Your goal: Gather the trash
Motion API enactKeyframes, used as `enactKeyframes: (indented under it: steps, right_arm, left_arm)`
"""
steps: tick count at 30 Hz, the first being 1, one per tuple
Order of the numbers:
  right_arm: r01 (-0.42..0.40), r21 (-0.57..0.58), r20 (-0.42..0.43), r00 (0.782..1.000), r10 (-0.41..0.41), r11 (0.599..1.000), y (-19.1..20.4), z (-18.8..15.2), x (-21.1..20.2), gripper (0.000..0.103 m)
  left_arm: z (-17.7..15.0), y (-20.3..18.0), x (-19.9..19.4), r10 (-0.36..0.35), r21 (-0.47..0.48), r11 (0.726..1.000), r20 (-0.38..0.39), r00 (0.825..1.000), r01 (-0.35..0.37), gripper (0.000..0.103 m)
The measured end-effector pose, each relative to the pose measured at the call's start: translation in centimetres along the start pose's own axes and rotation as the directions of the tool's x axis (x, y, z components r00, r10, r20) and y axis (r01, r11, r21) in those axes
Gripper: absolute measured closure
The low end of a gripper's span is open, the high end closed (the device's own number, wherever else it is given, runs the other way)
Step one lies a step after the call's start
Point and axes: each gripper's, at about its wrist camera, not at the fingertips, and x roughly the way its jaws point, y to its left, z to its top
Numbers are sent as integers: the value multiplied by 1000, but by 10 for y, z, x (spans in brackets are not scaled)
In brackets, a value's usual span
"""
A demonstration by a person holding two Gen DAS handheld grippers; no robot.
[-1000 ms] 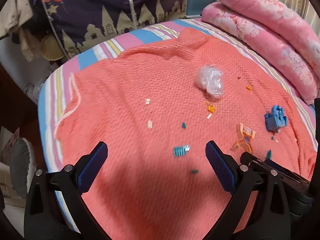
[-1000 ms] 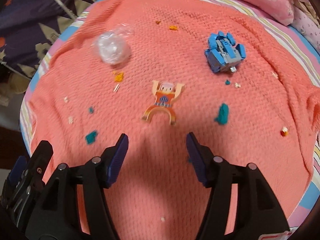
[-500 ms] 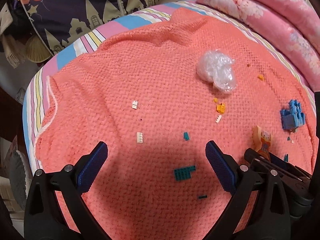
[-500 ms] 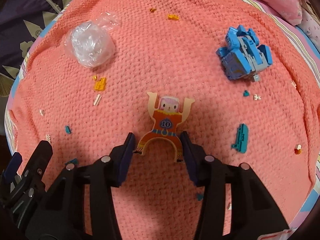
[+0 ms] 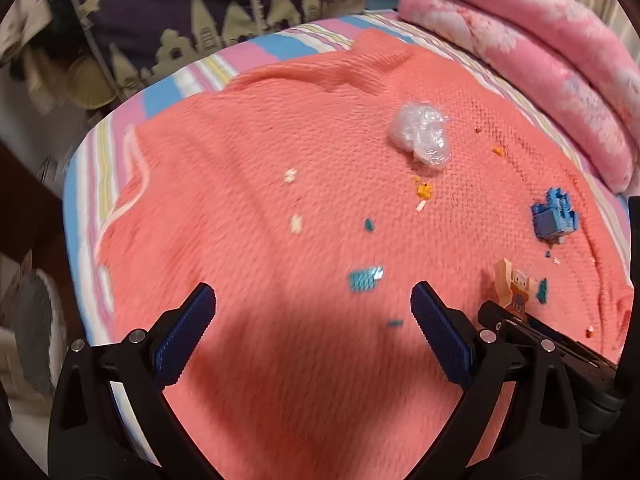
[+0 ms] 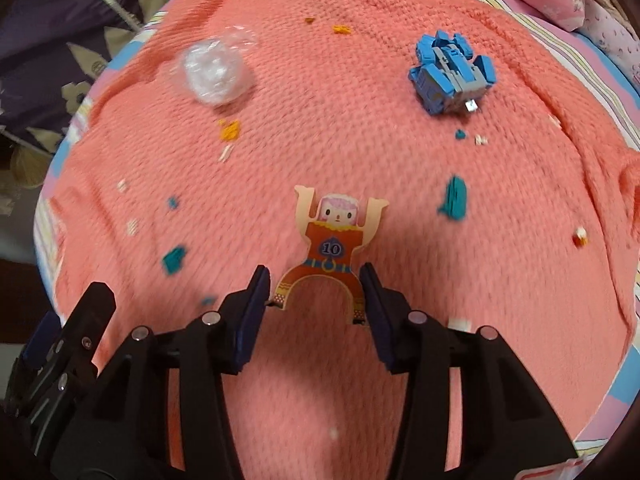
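A flat cardboard figure (image 6: 330,240) in an orange suit marked 10 has its two legs pinched between the pads of my right gripper (image 6: 314,296), which is shut on it. In the left wrist view the same figure (image 5: 514,286) stands tilted up off the blanket at the right. A crumpled clear plastic wad (image 5: 422,138) (image 6: 216,72) lies further back. My left gripper (image 5: 312,320) hangs open over bare blanket, with a teal brick plate (image 5: 365,279) just ahead of it.
A coral knitted blanket (image 5: 280,140) covers the striped bed. On it lie a blue block toy (image 6: 450,76), a teal piece (image 6: 454,200), an orange piece (image 6: 230,130) and several tiny bits. A folded pink quilt (image 5: 540,60) lines the far right edge.
My right gripper moved forward to the cardboard figure and shut on its legs, tipping it up. The left gripper drifted a little and stayed open.
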Motion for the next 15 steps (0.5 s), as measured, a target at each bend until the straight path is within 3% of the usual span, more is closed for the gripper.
enactKeyframes:
  steps: [9, 15]
  right_arm:
    - [-80, -123, 10, 997, 82, 989, 47, -61, -50, 58]
    - [-146, -285, -12, 989, 149, 947, 119, -110, -72, 58]
  left_arm:
    - [-52, 69, -80, 67, -139, 989, 60, 996, -58, 7]
    - [-95, 146, -129, 157, -307, 943, 74, 985, -128, 7]
